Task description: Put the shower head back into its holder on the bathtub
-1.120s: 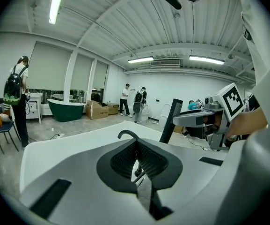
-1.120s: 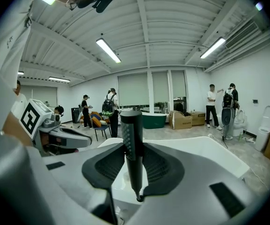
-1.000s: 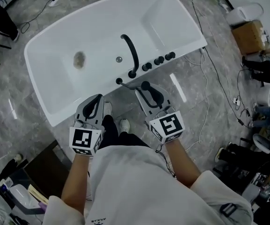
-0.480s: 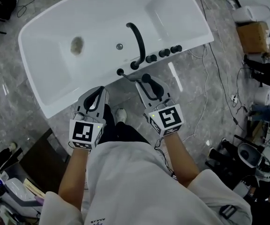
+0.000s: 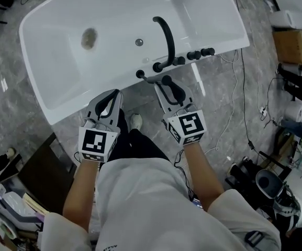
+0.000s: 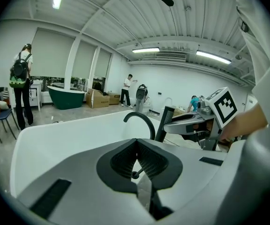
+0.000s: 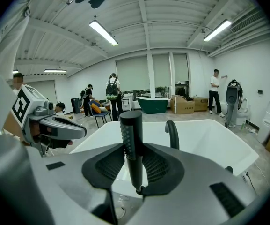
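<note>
My right gripper (image 5: 167,86) is clamped on the slim black cylindrical shower head (image 7: 131,142). It stands upright between the ribbed pads, perforated face turned to 9 o'clock, its top well above the jaws. In the head view that gripper sits just off the near rim of the long white bathtub (image 5: 62,95), at about 5 o'clock from the base of the black arched faucet spout (image 5: 167,38). A thin grey hose (image 5: 149,79) runs from the gripper to a small black round fitting (image 5: 140,73) on the rim. Three more black knobs (image 5: 194,55) line the rim towards 2 o'clock. I cannot tell which of these fittings is the holder.

My left gripper (image 5: 109,101) is at 9 o'clock of the right one, well apart from it and just short of the rim. Its jaws are pressed together with nothing between them.

Inside the tub lie a brownish drain (image 5: 89,37) and a small chrome round fitting (image 5: 139,42). My white shoe (image 5: 135,122) shows between the grippers on the grey marbled floor (image 5: 25,114). Thin cables (image 5: 241,82) trail at 3 o'clock, a brown cardboard box (image 5: 287,46) beyond them, and a dark cabinet (image 5: 41,169) stands at 8 o'clock. The right gripper view shows a dark green bathtub (image 7: 152,103) and a person with a backpack (image 7: 112,95) far behind the tub.
</note>
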Available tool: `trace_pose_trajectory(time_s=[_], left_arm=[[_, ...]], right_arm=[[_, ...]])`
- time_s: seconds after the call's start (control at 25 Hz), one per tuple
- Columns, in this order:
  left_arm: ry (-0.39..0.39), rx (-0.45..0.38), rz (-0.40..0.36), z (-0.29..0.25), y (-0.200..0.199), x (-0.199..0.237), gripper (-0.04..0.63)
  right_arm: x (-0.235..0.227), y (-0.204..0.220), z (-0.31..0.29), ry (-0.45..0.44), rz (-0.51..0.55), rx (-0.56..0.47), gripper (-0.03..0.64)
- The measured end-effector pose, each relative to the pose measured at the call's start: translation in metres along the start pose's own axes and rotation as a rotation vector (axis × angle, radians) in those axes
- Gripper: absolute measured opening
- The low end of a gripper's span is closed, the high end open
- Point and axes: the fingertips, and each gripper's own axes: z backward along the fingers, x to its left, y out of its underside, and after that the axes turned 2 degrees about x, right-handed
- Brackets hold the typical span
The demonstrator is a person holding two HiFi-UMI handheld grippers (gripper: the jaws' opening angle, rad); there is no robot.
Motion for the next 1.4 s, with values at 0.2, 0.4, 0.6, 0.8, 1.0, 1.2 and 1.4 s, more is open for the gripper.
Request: trace_pose_trajectory(time_s=[0.2, 0.4, 0.6, 0.8, 1.0, 1.2, 1.4], left_arm=[[0.005, 0.01, 0.009, -0.013, 0.01, 0.006, 0.012], [0.013, 0.022, 0.018, -0.025, 0.021, 0.009, 0.012], [0.019, 0.03, 0.02, -0.033, 0.03, 0.015, 0.012], [0.02, 0.035, 0.025, -0.044, 0.038, 0.019, 0.012], [0.019, 0.041, 0.036, -0.047, 0.045, 0.022, 0.012], [0.02, 0.047, 0.038, -0.052, 0.053, 0.022, 0.012], [0.008, 0.044, 0.054, -0.061, 0.058, 0.026, 0.012]], right_arm=[[-0.009, 0.018, -0.018, 0.01, -0.021, 0.025, 0.129], [-0.014, 0.037, -0.036, 0.019, -0.042, 0.047, 0.129], [-0.017, 0.055, -0.05, 0.024, -0.057, 0.063, 0.128], [-0.023, 0.073, -0.064, 0.029, -0.074, 0.079, 0.128], [-0.026, 0.084, -0.074, 0.027, -0.086, 0.087, 0.128], [-0.026, 0.095, -0.08, 0.021, -0.089, 0.09, 0.127], [-0.027, 0.104, -0.088, 0.017, -0.092, 0.092, 0.129]])
